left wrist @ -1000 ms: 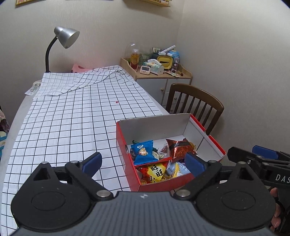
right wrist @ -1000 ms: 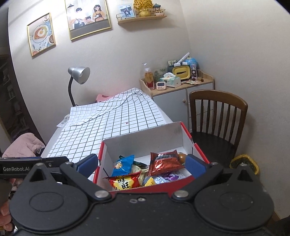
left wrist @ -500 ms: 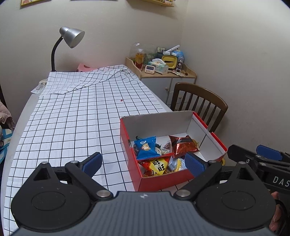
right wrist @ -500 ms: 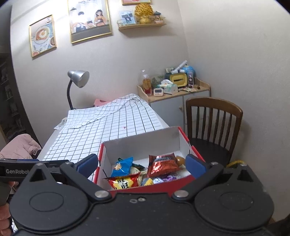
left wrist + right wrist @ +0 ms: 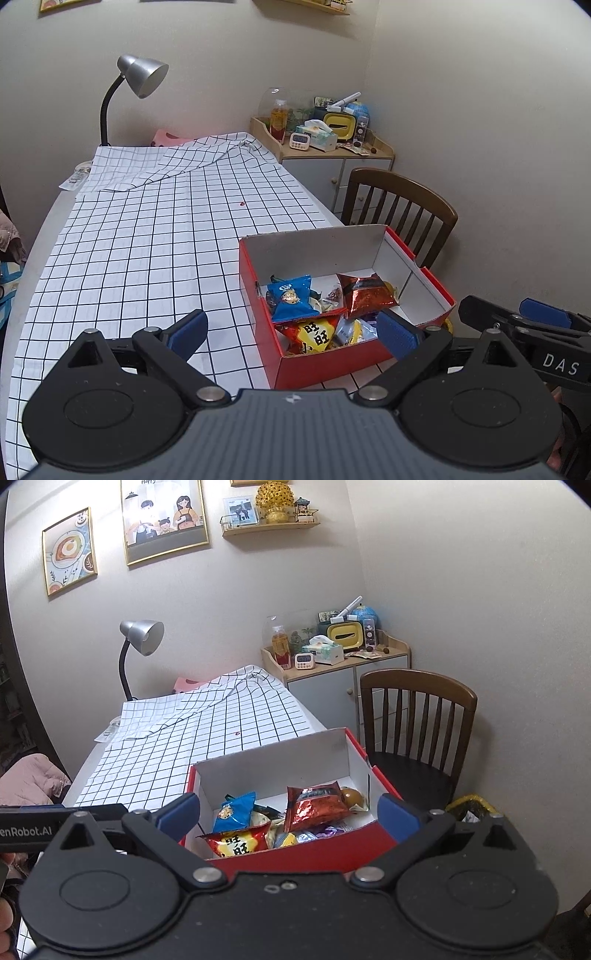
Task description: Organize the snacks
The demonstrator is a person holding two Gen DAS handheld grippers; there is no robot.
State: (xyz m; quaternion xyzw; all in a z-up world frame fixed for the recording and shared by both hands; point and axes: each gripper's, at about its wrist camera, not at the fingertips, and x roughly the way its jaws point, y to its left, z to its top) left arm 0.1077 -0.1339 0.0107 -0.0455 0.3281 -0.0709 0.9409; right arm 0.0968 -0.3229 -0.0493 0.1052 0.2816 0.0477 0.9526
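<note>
A red cardboard box [image 5: 332, 363] with white inner walls stands at the near right edge of the checked table; it also shows in the right wrist view [image 5: 306, 860]. It holds several snack packets: a blue packet [image 5: 291, 298], a shiny red packet [image 5: 367, 295] and a red-yellow packet [image 5: 314, 332]. The same blue packet [image 5: 234, 810], shiny red packet [image 5: 314, 805] and red-yellow packet [image 5: 238, 843] show from the right wrist. My left gripper [image 5: 291, 332] is open and empty just before the box. My right gripper [image 5: 288, 818] is open and empty above the box's near wall.
A black-and-white checked cloth [image 5: 147, 240] covers the table. A grey desk lamp [image 5: 140, 75] stands at the far end. A wooden chair [image 5: 417, 716] stands right of the table. A cluttered cabinet [image 5: 332, 657] is behind it. A yellow bin [image 5: 471, 806] sits on the floor.
Both grippers have drawn back and risen a little, so the box looks smaller and farther. The snacks have not moved. Both grippers stayed open.
</note>
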